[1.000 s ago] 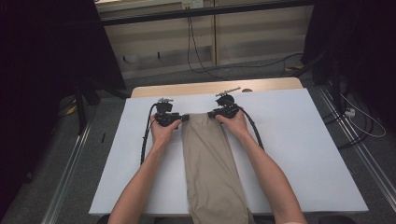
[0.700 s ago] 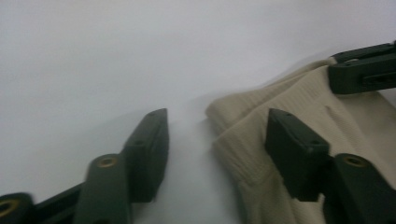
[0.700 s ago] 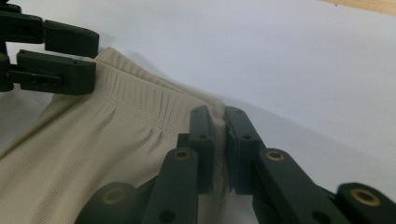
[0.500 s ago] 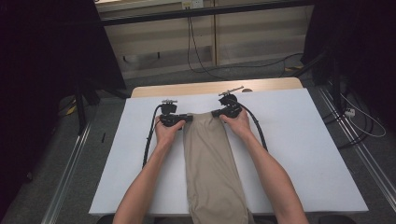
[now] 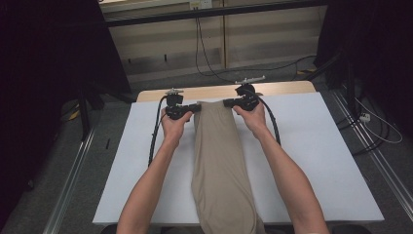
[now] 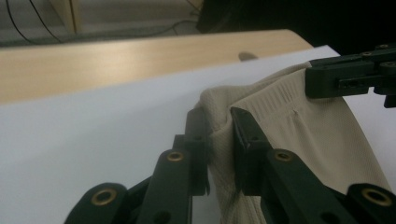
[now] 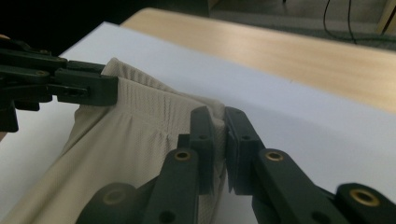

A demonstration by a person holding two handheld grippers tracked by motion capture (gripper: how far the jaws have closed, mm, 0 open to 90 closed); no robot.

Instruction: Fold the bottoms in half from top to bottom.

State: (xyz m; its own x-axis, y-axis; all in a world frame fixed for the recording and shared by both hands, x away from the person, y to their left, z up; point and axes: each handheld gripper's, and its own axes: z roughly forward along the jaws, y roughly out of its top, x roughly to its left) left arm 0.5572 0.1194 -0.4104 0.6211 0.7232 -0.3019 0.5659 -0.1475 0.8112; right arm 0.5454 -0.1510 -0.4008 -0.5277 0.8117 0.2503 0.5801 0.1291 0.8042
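A long tan garment [image 5: 219,161] lies lengthwise down the middle of the white table top [image 5: 316,146], its ribbed waistband at the far end. My left gripper [image 5: 195,108] pinches the waistband's left corner, and its jaws have just been closing on the cloth. In the left gripper view the fabric [image 6: 299,135] bunches between the pads of my left gripper [image 6: 215,116]. My right gripper [image 5: 228,103] clamps the right corner, its jaws also freshly closed. The right gripper view shows my right gripper [image 7: 218,114] squeezing the cloth [image 7: 130,140]. The waistband hangs slightly raised between both grippers.
A bare wooden strip [image 5: 282,88] runs behind the white top. Black cables [image 5: 155,141] trail from each gripper along the forearms. Metal floor rails [image 5: 73,175] flank the table, and loose wires [image 5: 375,126] lie on the floor at right.
Both pairs of jaws have closed on the waistband corners. Both hands have risen a little, lifting the far end of the garment off the table.
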